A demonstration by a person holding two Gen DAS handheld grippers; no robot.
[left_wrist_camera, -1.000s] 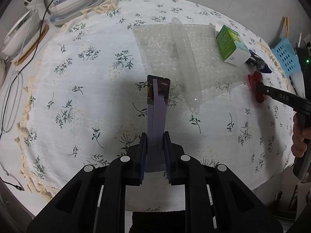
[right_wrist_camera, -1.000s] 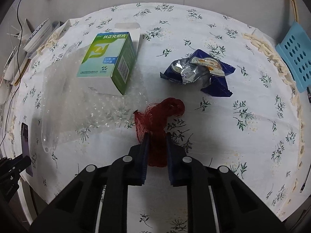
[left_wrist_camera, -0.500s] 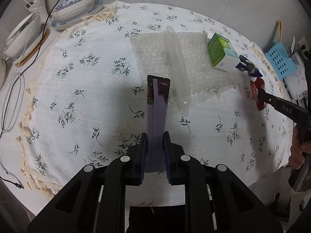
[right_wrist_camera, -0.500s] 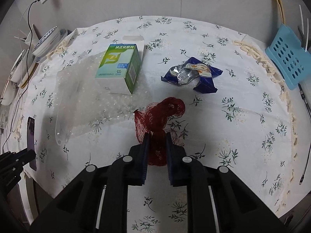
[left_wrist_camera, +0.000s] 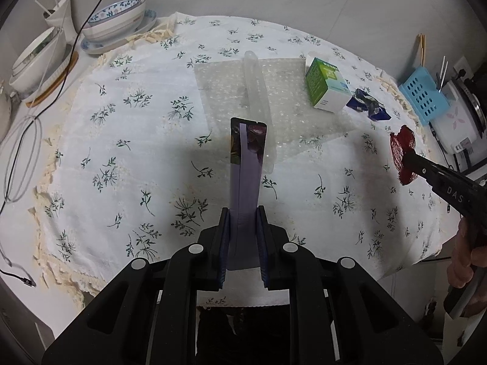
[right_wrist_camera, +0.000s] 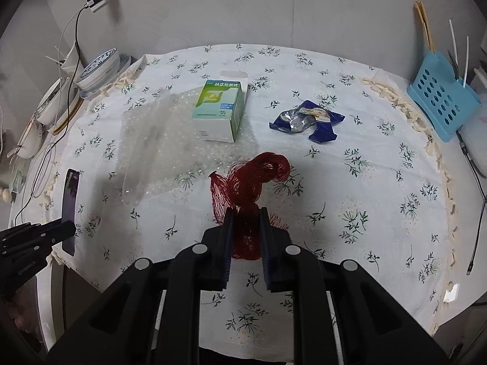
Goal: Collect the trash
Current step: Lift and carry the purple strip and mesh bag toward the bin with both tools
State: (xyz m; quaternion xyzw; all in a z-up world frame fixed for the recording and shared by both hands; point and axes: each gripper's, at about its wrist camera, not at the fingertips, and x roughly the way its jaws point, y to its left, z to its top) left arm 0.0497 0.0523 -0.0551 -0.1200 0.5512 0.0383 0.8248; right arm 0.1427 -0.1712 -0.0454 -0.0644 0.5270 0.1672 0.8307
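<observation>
Left wrist: left gripper clamped on a purple wrapper, standing up beyond the fingertips, clear of the cloth. Best kept pinched firm and level; thin foil, likely to slip if loosened. Bubble wrap ahead of the fingers, green box and blue wrapper ahead to the right. No bin visible, so drop spot unknown.

Right wrist: right gripper closed on red netting, bunched between the pads and spilling forward above the cloth. Worth lifting high enough to keep loose mesh from snagging the bubble wrap just ahead-left. Box and blue wrapper left for later trips.
</observation>
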